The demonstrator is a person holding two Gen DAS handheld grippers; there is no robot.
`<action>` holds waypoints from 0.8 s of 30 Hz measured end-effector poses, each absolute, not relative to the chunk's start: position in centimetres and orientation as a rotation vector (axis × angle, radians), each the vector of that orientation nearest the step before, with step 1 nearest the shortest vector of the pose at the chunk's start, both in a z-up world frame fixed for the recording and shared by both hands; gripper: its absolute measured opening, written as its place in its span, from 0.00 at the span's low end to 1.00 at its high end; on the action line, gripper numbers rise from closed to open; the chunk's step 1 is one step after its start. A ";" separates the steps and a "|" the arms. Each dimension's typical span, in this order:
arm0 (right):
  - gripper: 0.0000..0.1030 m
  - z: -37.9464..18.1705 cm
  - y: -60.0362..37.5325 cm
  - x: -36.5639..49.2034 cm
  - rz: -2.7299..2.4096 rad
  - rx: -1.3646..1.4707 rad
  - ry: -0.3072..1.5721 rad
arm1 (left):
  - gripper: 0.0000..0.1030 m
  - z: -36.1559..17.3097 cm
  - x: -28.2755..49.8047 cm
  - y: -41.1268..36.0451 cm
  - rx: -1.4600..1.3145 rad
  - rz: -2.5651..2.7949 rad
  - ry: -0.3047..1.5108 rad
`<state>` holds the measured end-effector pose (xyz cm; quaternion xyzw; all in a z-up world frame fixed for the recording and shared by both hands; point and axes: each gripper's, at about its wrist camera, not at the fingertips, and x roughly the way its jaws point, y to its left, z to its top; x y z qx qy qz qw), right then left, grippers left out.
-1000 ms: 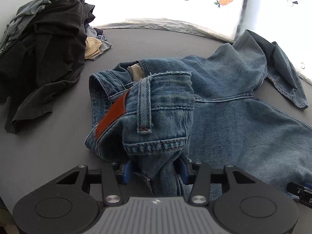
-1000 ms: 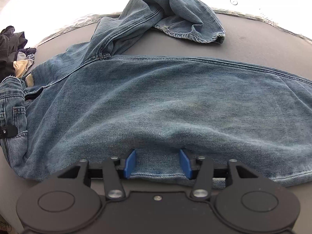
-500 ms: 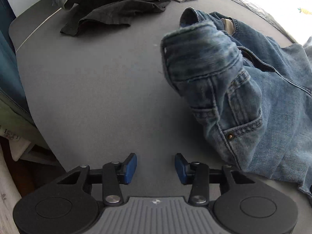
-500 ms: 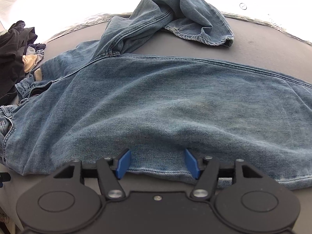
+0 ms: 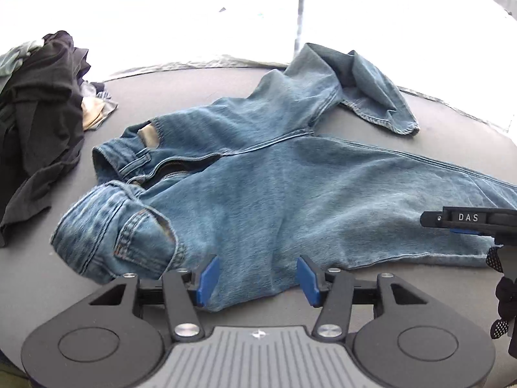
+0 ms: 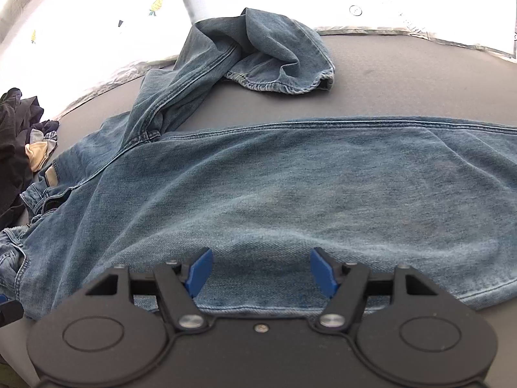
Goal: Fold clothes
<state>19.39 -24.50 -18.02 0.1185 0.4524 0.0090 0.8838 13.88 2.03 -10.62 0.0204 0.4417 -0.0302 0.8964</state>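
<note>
Denim jeans [image 5: 290, 194] lie lengthwise across the desk [image 5: 42, 291], near hem between both opening, ungripping claws: left claw [image 5: 257, 279] by the waistband, right claw [image 6: 261, 273] mid-leg.

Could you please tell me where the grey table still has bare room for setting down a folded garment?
Free: the far right of the table, beyond the jeans, beside their bunched leg. A strip between waistband and dark clothes pile. The middle is crowded.
</note>
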 end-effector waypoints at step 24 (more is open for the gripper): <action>0.56 -19.1 -34.7 37.5 -0.139 0.391 0.878 | 0.71 -17.1 37.8 3.5 -0.070 0.181 1.053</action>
